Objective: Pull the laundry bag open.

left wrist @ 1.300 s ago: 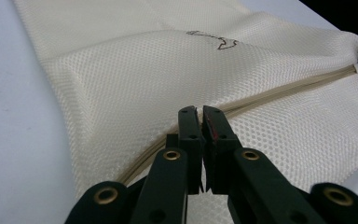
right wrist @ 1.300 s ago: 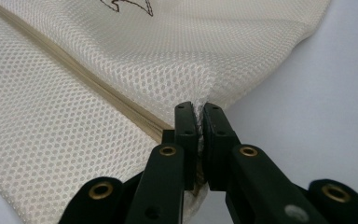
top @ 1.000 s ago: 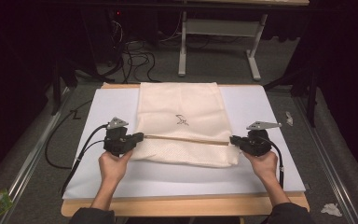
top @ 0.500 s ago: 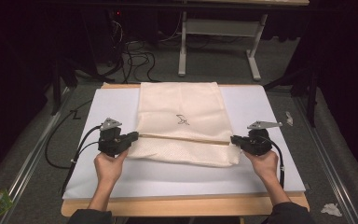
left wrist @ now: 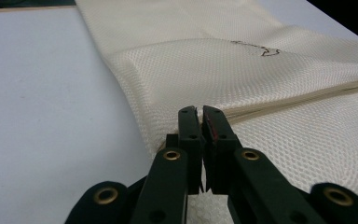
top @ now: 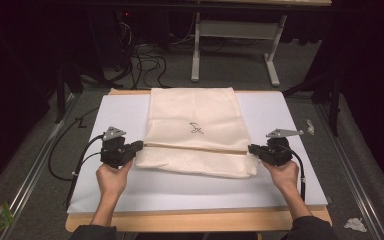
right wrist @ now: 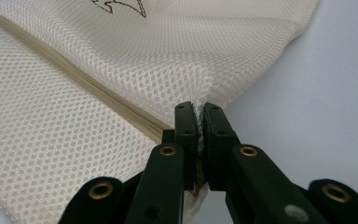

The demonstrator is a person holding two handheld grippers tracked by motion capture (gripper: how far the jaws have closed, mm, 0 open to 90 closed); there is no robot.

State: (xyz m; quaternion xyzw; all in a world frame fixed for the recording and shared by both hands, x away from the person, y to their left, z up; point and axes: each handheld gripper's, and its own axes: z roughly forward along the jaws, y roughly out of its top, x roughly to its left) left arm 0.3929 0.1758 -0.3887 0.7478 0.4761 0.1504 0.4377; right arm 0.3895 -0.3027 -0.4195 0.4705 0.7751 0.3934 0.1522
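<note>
Cream mesh fabric bag [top: 195,130] lies flat on the white sheet [top: 180,185] covering the wooden bench [top: 195,220], centred, its near part folded back over itself along a straight tan seam.

High view: left gripper [top: 139,146] sits at the bag's left edge, right gripper [top: 252,149] at its right edge, both level with the fold line. 2 hands come in from the bottom, left hand [top: 112,177] and right hand [top: 282,175]. A small dark printed mark [top: 197,128] shows mid-bag. Grey floor, cables and a white frame leg lie beyond the bench. Finger gap cannot be read from here.

Left gripper view: the 2 black fingers [left wrist: 189,130] stand nearly together, pinching the bag's [left wrist: 242,79] folded corner; mesh weave is clear, as is the tan seam running off to the right.

Right gripper view: fingers [right wrist: 186,128] likewise nearly closed, clamped on the mesh edge [right wrist: 121,79] where the seam ends; a sliver of fabric shows between them. White sheet [right wrist: 317,93] lies to the right.
</note>
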